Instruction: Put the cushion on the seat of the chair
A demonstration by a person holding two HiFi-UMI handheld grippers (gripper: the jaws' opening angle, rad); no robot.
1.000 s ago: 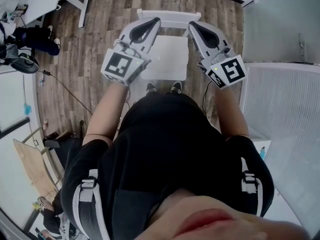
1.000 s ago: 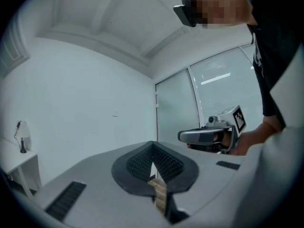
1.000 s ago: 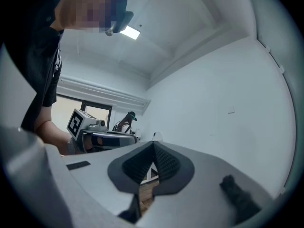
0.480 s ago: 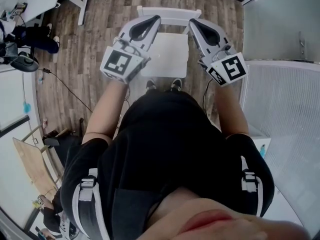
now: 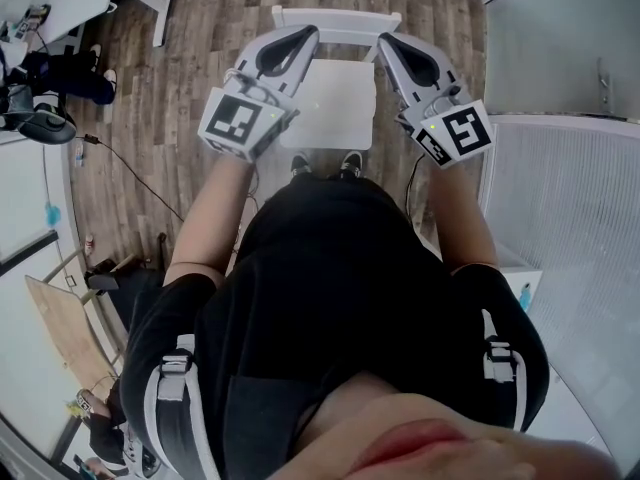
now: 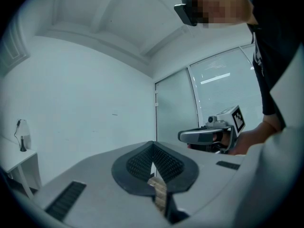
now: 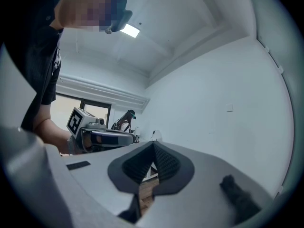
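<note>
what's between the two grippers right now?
Head view: only the white chair seat, lower down, shows between left gripper and right gripper; both shut, empty.

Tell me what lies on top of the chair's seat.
The white chair seat shows a plain flat surface with nothing distinct on it. The left gripper and right gripper overlap its sides, hiding whatever lies there.

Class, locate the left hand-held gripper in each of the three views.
Head view: the left hand-held gripper is upper left of centre, over the white chair's left side.
Left gripper view: its own shut jaws, bottom centre.
Right gripper view: left of middle, seen side-on.
Shared landmark: the person's black shirt.
</note>
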